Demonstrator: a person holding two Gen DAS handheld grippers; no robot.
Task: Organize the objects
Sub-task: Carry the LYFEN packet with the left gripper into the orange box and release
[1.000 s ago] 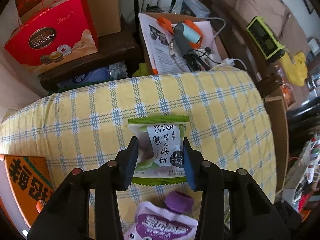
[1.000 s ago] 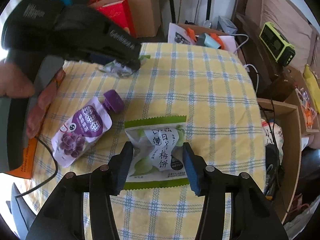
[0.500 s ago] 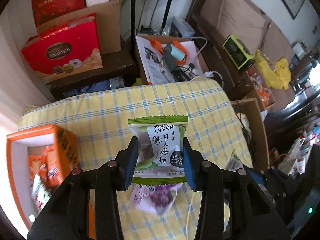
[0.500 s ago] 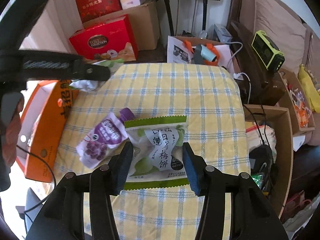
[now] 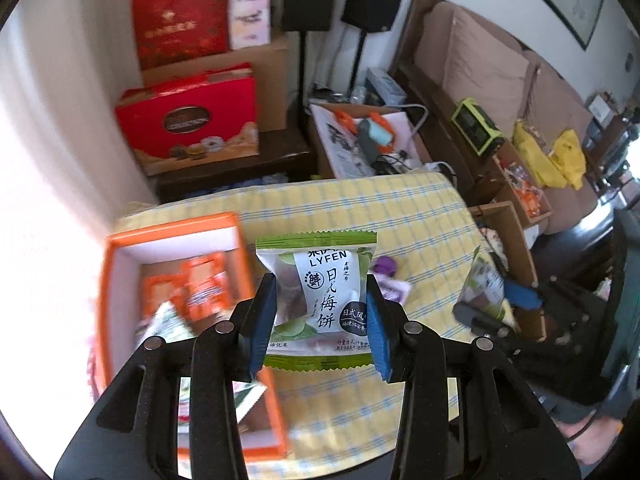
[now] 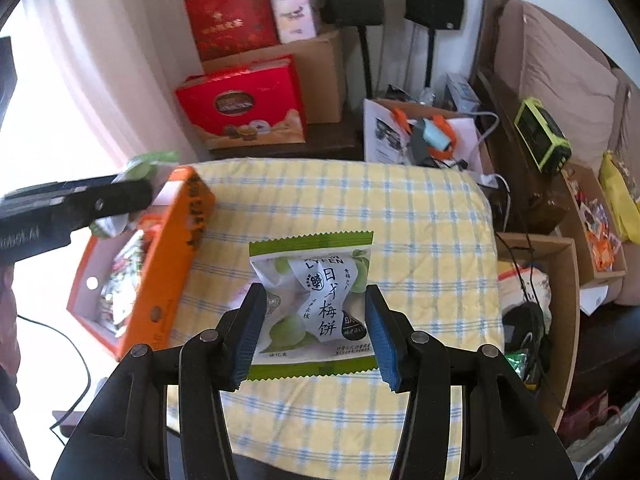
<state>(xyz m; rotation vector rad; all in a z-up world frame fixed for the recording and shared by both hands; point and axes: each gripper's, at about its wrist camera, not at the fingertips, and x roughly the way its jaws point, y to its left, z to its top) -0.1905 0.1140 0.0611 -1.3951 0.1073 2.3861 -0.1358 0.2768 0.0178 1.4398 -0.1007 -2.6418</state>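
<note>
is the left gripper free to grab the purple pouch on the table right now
Probably not: the left gripper is already shut on a green snack packet, so its jaws are full. The purple pouch lies on the checked cloth, partly hidden behind that packet.

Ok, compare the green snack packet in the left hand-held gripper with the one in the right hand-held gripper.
The left hand-held gripper holds its green snack packet fairly flat; the right hand-held gripper pinches its green snack packet into a narrow waist.
The left packet hangs at the edge of the orange box; the right packet hangs over the checked tablecloth.
Both share the same green-edged wrapper and print.
</note>
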